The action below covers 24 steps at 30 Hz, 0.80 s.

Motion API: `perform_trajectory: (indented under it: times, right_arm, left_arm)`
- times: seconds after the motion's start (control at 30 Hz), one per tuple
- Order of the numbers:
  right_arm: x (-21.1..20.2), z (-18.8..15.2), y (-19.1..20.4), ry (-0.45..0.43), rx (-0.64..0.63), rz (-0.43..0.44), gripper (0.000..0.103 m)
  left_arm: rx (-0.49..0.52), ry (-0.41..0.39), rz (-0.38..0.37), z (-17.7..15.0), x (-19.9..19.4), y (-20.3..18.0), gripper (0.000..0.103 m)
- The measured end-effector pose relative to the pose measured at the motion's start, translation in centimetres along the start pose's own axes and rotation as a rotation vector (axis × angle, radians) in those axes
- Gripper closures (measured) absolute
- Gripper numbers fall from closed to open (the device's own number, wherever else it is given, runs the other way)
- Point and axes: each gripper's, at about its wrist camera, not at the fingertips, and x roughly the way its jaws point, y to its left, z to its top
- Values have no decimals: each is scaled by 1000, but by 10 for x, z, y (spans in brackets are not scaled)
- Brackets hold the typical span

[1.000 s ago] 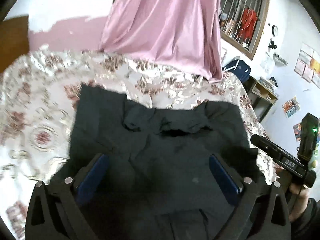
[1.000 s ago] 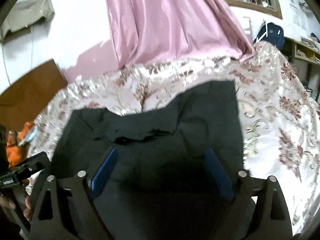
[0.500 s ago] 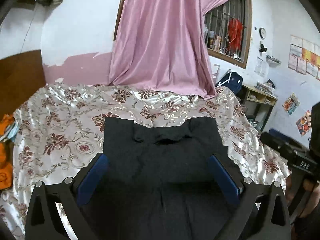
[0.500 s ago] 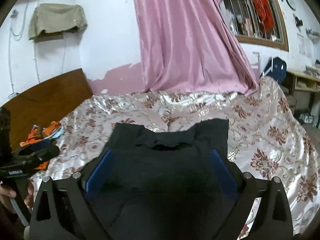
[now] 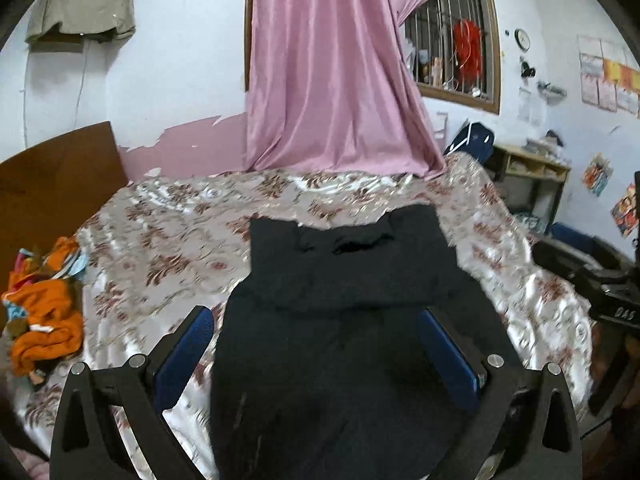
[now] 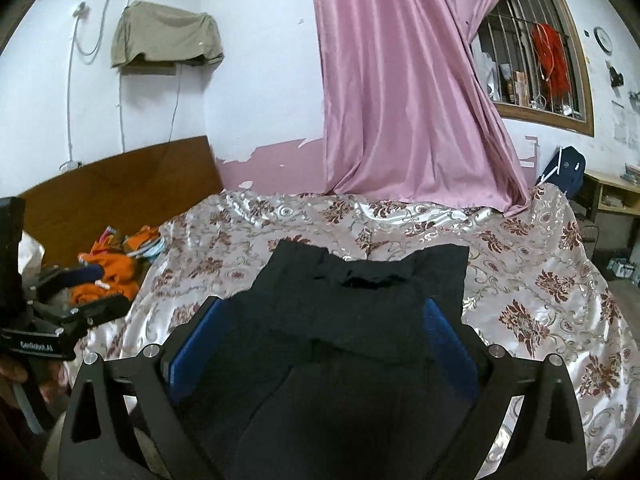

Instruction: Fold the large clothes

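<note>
A large black garment [image 5: 344,304] lies partly folded on a bed with a floral satin cover [image 5: 168,240]; its collar end points to the far wall. It also shows in the right wrist view [image 6: 360,320]. My left gripper [image 5: 316,344] is open, raised above the near part of the garment, holding nothing. My right gripper [image 6: 320,340] is open too, above the same garment and empty. The right gripper's body shows at the left view's right edge [image 5: 612,292], and the left one at the right view's left edge [image 6: 48,320].
A pile of orange clothes [image 5: 44,312] lies at the bed's left side by a brown headboard [image 6: 112,196]. A pink curtain [image 5: 332,80] hangs behind the bed. A barred window [image 6: 532,64], a dark blue bag [image 6: 564,168] and a shelf [image 5: 528,176] stand to the right.
Both grippers have pulled back and up from the garment; the view widened from close over the cloth to the whole bed. The garment stays on the bed.
</note>
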Motion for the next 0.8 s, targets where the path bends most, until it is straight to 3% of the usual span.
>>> perform_trajectory:
  times: [0.27, 0.5, 0.8]
  right_arm:
    - [-22, -48, 4, 27, -46, -35, 7]
    - [-18, -102, 4, 114, -94, -88, 7]
    - [4, -174, 5, 337, -145, -25, 7]
  left_arm:
    - [-3, 88, 41, -59, 2, 30, 0]
    - [30, 182, -18, -108, 32, 43, 1]
    - [102, 348, -147, -157, 60, 31, 1]
